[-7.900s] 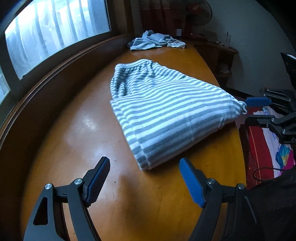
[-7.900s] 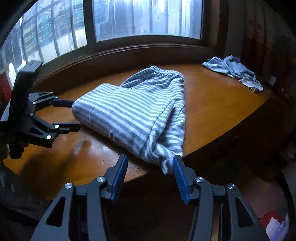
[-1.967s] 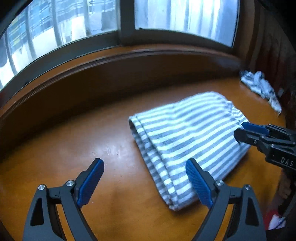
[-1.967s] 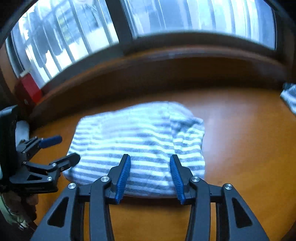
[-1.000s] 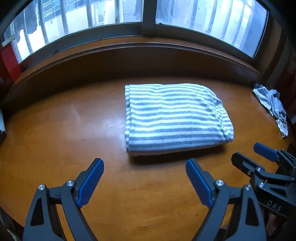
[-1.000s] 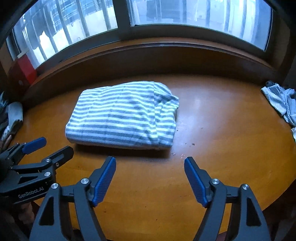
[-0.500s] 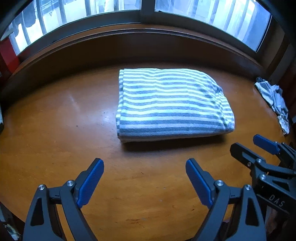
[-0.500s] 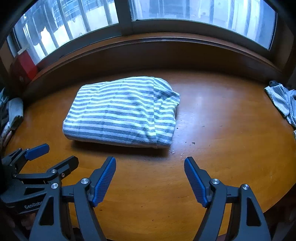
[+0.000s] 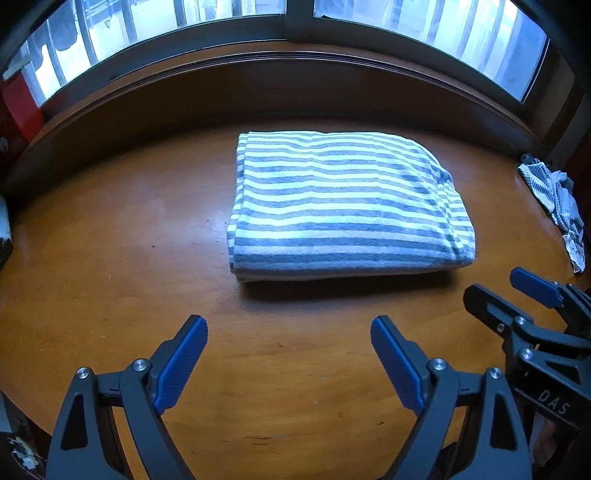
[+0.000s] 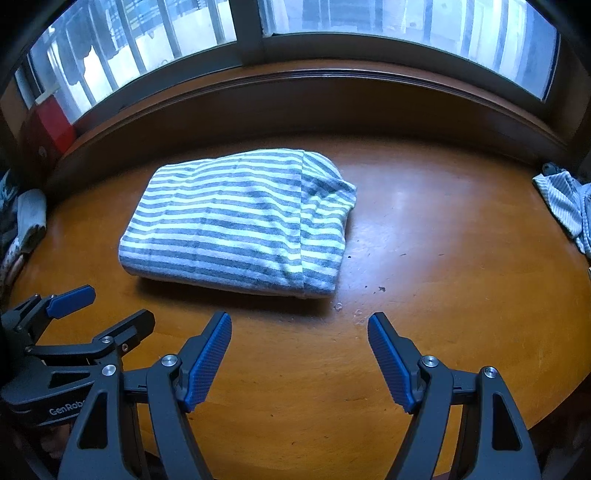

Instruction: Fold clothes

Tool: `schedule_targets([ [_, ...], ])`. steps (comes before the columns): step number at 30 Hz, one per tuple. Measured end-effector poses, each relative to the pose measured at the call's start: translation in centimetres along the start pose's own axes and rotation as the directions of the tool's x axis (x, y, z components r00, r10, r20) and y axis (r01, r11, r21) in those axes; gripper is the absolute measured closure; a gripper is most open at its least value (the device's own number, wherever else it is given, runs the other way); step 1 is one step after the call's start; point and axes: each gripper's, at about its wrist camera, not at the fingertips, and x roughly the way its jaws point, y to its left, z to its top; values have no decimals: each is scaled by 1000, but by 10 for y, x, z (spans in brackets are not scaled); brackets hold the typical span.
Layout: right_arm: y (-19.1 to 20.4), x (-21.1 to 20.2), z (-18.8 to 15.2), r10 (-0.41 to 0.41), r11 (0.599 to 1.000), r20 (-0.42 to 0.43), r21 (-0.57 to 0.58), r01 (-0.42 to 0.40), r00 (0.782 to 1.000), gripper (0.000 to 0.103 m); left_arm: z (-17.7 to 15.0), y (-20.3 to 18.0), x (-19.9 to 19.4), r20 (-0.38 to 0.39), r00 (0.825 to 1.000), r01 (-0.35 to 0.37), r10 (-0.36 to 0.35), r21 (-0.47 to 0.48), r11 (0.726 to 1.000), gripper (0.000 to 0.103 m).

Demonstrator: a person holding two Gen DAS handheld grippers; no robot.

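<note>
a home, wooden table (image 9: 110, 236) under barred window (image 9: 424, 26), scattered laundry (image 9: 554, 199)

The bench (image 9: 110, 236) is a glossy orange-brown wooden top, backed by a dark wooden ledge below the window. Straight ahead of the left claw (image 9: 288, 363) lies a folded grey-and-white striped garment (image 9: 343, 206) — flat on the wood, a shadow along its near edge. Far to the right of the right claw (image 10: 299, 360), at the bench's edge, sits a crumpled striped cloth (image 10: 565, 206). Small dark crumbs (image 10: 380, 289) dot the wood just ahead of that claw.
</note>
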Motion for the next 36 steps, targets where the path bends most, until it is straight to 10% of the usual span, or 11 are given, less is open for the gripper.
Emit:
schedule_targets([
  [22,2,-2,5,13,998,21,-55,-12,1000,27,0,1,-7,0,1000,-13,13,-10,1000,13],
  [32,-49,66,77,193,974,18,117,-194,981,26,12,27,-12,31,998,-55,57,-66,996,13],
  [36,-35,86,94,205,979,12,11,-205,979,26,21,41,-13,43,997,-61,66,-100,993,13],
])
